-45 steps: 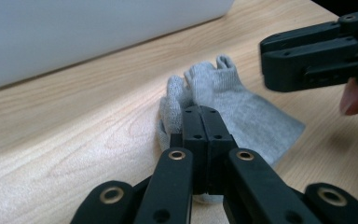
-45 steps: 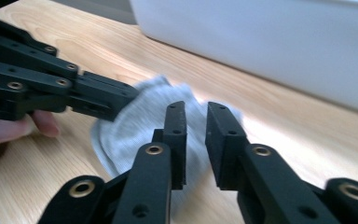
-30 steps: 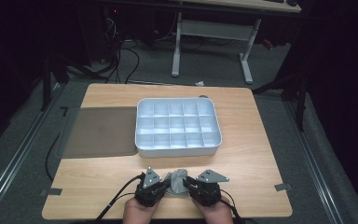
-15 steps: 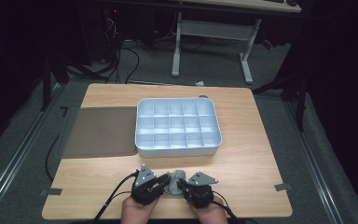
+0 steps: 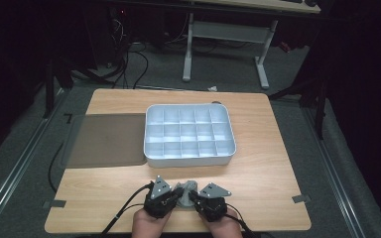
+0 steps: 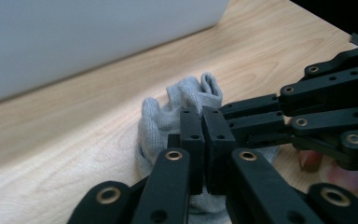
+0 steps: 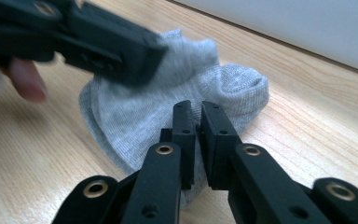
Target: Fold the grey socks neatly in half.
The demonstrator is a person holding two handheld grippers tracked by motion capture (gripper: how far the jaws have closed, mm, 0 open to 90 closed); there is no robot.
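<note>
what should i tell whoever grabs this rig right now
Left gripper: shut on the grey sock, jaws just closed.
Right gripper: shut on the same sock from the other side, jaws just closing too.
The sock sits bunched on the wooden table, at the near edge, in front of the white divided tray. A dark mat lies left of the tray.
Done: both grippers have pinched the sock.
Left: probably fold or roll it, then place it in a tray compartment; all compartments look empty.
</note>
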